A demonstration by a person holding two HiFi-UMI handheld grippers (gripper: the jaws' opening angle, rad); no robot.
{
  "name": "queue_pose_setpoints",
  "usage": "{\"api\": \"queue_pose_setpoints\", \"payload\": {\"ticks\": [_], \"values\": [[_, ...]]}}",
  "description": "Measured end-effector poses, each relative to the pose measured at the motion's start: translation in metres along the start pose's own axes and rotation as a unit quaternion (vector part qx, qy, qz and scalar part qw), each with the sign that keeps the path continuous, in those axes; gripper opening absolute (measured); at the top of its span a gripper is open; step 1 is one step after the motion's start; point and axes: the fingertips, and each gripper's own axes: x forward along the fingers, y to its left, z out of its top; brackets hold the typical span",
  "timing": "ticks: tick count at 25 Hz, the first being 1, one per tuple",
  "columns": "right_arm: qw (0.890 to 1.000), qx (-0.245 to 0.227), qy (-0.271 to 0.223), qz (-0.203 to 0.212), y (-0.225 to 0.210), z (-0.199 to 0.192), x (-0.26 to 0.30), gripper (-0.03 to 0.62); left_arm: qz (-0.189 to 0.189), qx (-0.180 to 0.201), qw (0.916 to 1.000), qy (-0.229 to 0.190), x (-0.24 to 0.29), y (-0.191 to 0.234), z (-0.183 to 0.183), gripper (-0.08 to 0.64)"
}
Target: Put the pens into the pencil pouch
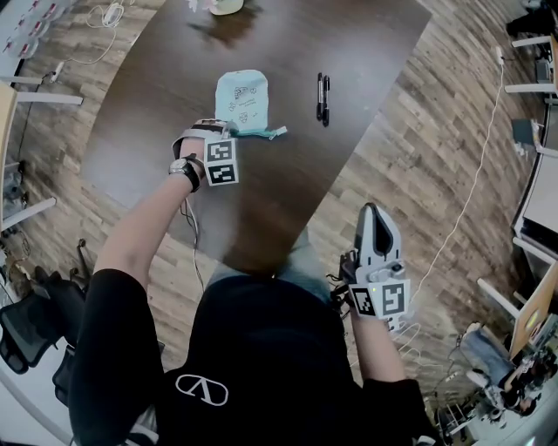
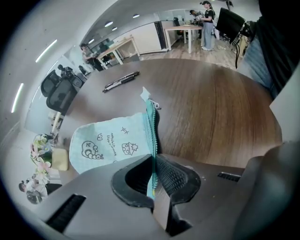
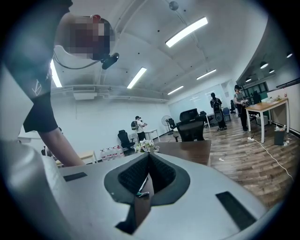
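Observation:
A pale blue pencil pouch (image 1: 241,100) with cartoon prints lies flat on the dark wooden table (image 1: 288,187). Two black pens (image 1: 323,96) lie side by side to its right, apart from it. My left gripper (image 1: 209,131) points steeply down at the pouch's near left corner. In the left gripper view its jaws pinch the pouch's teal zipper edge (image 2: 151,123), with the left gripper (image 2: 153,161) shut on it, the pouch (image 2: 110,143) spread out beyond and the pens (image 2: 121,80) farther back. My right gripper (image 1: 373,213) hovers off the table's near right edge, shut and empty (image 3: 149,157).
A pot with flowers (image 1: 225,5) stands at the table's far edge. Office chairs (image 1: 30,335) are on the floor at the lower left, and a white cable (image 1: 475,165) runs across the floor on the right. People stand at far desks (image 3: 215,110).

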Motion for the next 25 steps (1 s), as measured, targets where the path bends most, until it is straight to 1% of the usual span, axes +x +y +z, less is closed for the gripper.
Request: {"api": "queue_pose_setpoints", "payload": {"ticks": [1, 3, 5, 6, 8, 9, 11, 12, 13, 14, 16, 19, 20, 21, 22, 23, 25], "values": [[1.0, 0.001, 0.001, 0.001, 0.0, 0.0, -0.001, -0.002, -0.003, -0.007, 1.0, -0.002, -0.001, 0.0, 0.001, 0.021], [1.0, 0.002, 0.0, 0.003, 0.002, 0.0, -0.001, -0.002, -0.01, -0.031, 0.9994, -0.012, -0.006, 0.002, 0.002, 0.014], [1.0, 0.001, -0.001, 0.007, 0.004, 0.001, 0.0, -0.002, -0.018, -0.07, 0.9969, -0.029, -0.015, 0.007, 0.004, 0.012], [1.0, 0.001, -0.001, 0.009, 0.005, 0.0, 0.001, -0.002, -0.023, -0.096, 0.9942, -0.041, -0.021, 0.009, 0.006, 0.012], [1.0, 0.003, 0.0, 0.012, 0.006, 0.001, 0.002, -0.002, -0.033, -0.154, 0.9851, -0.07, -0.037, 0.015, 0.012, 0.012], [1.0, 0.004, -0.001, 0.014, 0.007, 0.002, 0.002, -0.002, -0.037, -0.185, 0.9784, -0.085, -0.048, 0.019, 0.014, 0.012], [1.0, 0.003, -0.004, 0.019, 0.008, 0.006, 0.004, -0.002, -0.044, -0.246, 0.9607, -0.12, -0.071, 0.027, 0.02, 0.011], [1.0, 0.002, -0.005, 0.021, 0.008, 0.008, 0.005, -0.002, -0.05, -0.279, 0.9488, -0.14, -0.084, 0.031, 0.024, 0.011], [1.0, 0.002, -0.006, 0.023, 0.008, 0.009, 0.007, -0.002, -0.058, -0.313, 0.9338, -0.162, -0.097, 0.034, 0.028, 0.011], [1.0, 0.001, -0.007, 0.025, 0.009, 0.011, 0.009, -0.002, -0.069, -0.35, 0.9154, -0.186, -0.111, 0.036, 0.031, 0.011], [1.0, 0.0, -0.006, 0.029, 0.01, 0.013, 0.013, -0.002, -0.087, -0.418, 0.8738, -0.233, -0.14, 0.041, 0.038, 0.011], [0.999, 0.008, 0.008, 0.049, 0.015, 0.013, 0.024, -0.002, -0.101, -0.494, 0.8097, -0.3, -0.182, 0.048, 0.052, 0.011], [0.998, 0.014, 0.018, 0.063, 0.02, 0.013, 0.03, -0.002, -0.103, -0.511, 0.7908, -0.32, -0.196, 0.05, 0.059, 0.011], [0.996, 0.021, 0.028, 0.078, 0.025, 0.013, 0.037, -0.002, -0.104, -0.523, 0.7746, -0.339, -0.21, 0.052, 0.066, 0.011], [0.995, 0.027, 0.036, 0.089, 0.032, 0.014, 0.045, -0.002, -0.103, -0.532, 0.7612, -0.356, -0.223, 0.053, 0.073, 0.011], [0.994, 0.032, 0.041, 0.096, 0.037, 0.015, 0.053, -0.002, -0.101, -0.539, 0.7507, -0.368, -0.234, 0.052, 0.078, 0.011], [0.994, 0.038, 0.052, 0.093, 0.04, 0.01, 0.07, -0.002, -0.092, -0.55, 0.7361, -0.384, -0.252, 0.049, 0.081, 0.011]]}}
